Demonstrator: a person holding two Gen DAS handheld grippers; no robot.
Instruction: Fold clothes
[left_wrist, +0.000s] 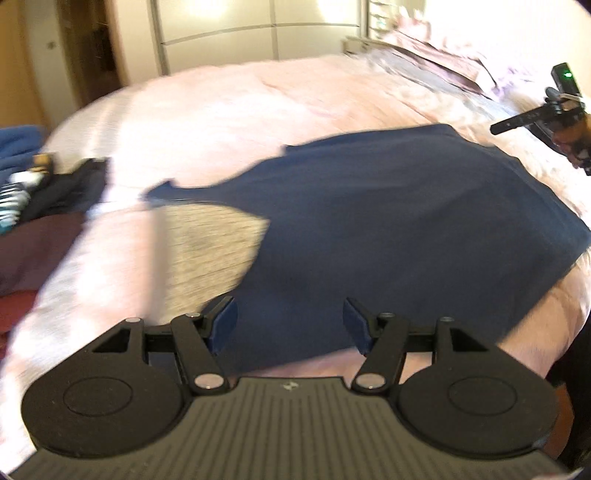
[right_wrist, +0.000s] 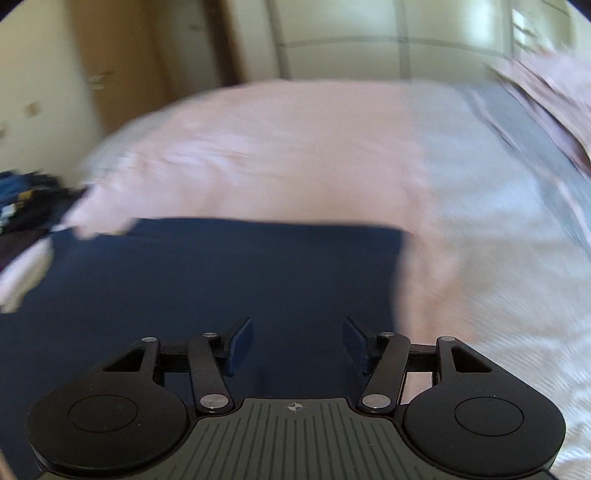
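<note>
1. Left wrist view shows the big bed with its pale pink cover (left_wrist: 229, 110), and on it the flat dark blue cloth garment (left_wrist: 388, 221), lying near my edge of the bed.
2. I think one fold is done and I am between folds. Next I must pick a fresh edge of the blue garment and lay it over neatly.
3. Tall pale cupboard doors (left_wrist: 258, 29) stand behind the bed, with a brown wooden door (left_wrist: 88, 55) beside them.
4. A heap of other dark and blue clothes (left_wrist: 33, 199) waits at the far left side.
5. My left claw (left_wrist: 290, 325) is about half open and holds nothing.
6. My right claw (right_wrist: 297, 345) is open over the garment, holding nothing.
</note>
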